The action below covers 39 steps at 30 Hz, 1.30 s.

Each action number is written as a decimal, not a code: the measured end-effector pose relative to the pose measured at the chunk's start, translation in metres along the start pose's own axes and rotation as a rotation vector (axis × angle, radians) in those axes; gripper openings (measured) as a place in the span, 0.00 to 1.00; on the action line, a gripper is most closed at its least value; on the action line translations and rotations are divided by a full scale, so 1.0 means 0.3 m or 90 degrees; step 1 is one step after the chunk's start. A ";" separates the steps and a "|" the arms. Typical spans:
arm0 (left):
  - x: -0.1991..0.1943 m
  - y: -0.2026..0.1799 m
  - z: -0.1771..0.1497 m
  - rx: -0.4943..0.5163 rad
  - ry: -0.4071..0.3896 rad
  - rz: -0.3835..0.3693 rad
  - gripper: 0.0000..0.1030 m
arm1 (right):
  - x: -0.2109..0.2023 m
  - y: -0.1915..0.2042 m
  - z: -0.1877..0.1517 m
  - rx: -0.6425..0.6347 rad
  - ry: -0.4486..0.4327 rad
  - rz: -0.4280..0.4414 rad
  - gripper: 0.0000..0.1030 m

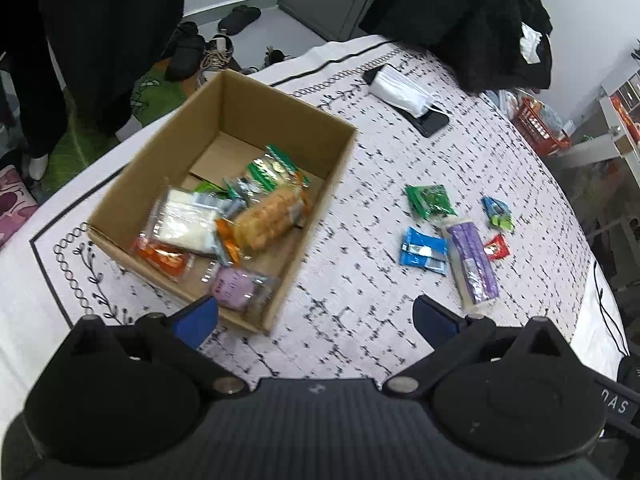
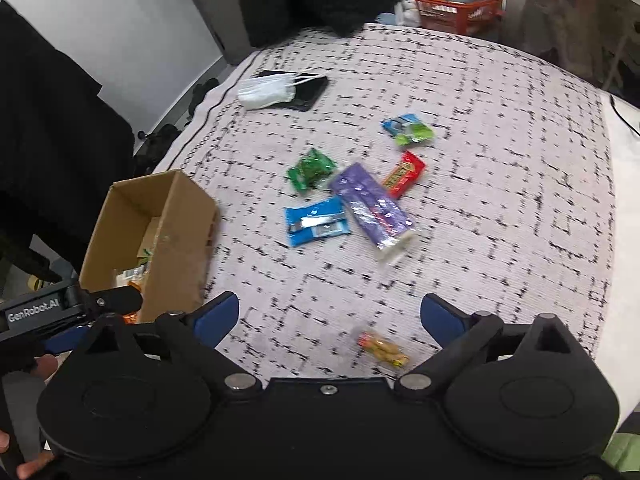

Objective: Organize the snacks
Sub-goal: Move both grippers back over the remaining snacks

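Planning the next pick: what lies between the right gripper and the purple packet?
In the right wrist view, only bare patterned cloth lies between the open right gripper and the purple packet.

I see box (image 1: 224,196) left on tablecloth (image 1: 360,320), packets inside | loose snack packets (image 2: 352,196) right of it | phone (image 1: 428,120) under mask (image 1: 400,90) far | one small packet (image 2: 384,350) near

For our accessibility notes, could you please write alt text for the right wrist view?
The open right gripper hovers over a patterned tablecloth with six loose snack packets, a small orange one nearest. A cardboard box stands at the left, the left gripper beside it.
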State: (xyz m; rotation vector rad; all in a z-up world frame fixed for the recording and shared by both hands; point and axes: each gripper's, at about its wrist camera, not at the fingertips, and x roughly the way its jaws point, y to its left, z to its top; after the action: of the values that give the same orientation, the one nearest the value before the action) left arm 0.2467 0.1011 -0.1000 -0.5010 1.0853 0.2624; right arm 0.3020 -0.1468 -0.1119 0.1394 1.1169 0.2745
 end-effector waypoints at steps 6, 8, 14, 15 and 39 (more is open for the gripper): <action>0.010 -0.066 -0.040 0.013 -0.001 -0.007 1.00 | 0.013 -0.077 -0.030 0.008 0.007 -0.001 0.96; 0.018 -0.086 -0.055 0.016 0.001 -0.006 1.00 | 0.024 -0.096 -0.044 0.006 0.012 0.004 0.94; 0.050 -0.122 -0.103 0.013 -0.002 0.001 1.00 | 0.079 -0.140 -0.092 -0.007 0.029 0.015 0.84; 0.055 -0.125 -0.112 0.013 -0.004 0.002 1.00 | 0.091 -0.145 -0.100 -0.009 0.032 0.015 0.84; 0.211 -0.180 -0.143 0.013 0.014 0.045 0.98 | 0.326 -0.105 -0.153 -0.135 0.110 -0.022 0.68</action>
State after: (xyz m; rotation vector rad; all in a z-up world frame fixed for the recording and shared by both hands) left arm 0.2658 0.0305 -0.1584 -0.4491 1.1278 0.3090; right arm 0.3053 -0.1500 -0.2243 -0.0932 1.2520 0.3764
